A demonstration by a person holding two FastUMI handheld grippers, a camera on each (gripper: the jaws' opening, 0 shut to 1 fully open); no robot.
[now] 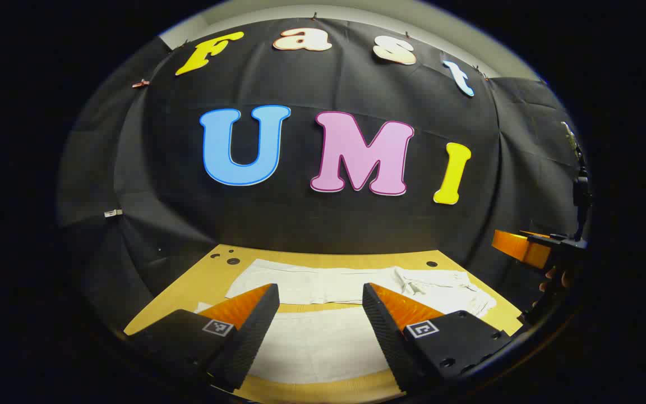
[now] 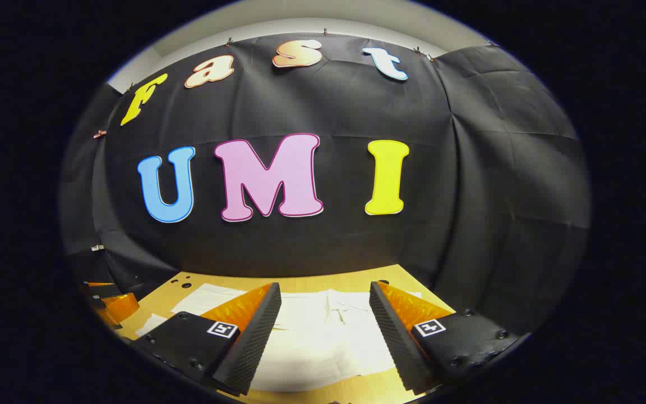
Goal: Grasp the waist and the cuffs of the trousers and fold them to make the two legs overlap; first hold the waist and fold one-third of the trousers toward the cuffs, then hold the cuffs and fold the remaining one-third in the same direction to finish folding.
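On table (image 1: 211,275), one trousers (image 1: 323,283), two grippers (image 1: 320,303) (image 2: 326,306)

Left tool (image 1: 321,297): two wedge-shaped fingers (image 1: 255,314), inner faces finely ribbed, each seated in a dark angular block. Each block carries a small square white tag with a black pattern on top; round screw heads dot the right block. Right tool (image 2: 325,297), same build: ribbed wedge fingers (image 2: 396,325), dark mounts, one square tag per side, screws along the outer edges. Fingertips of a hand (image 1: 553,278) show at the far right of the left gripper view.
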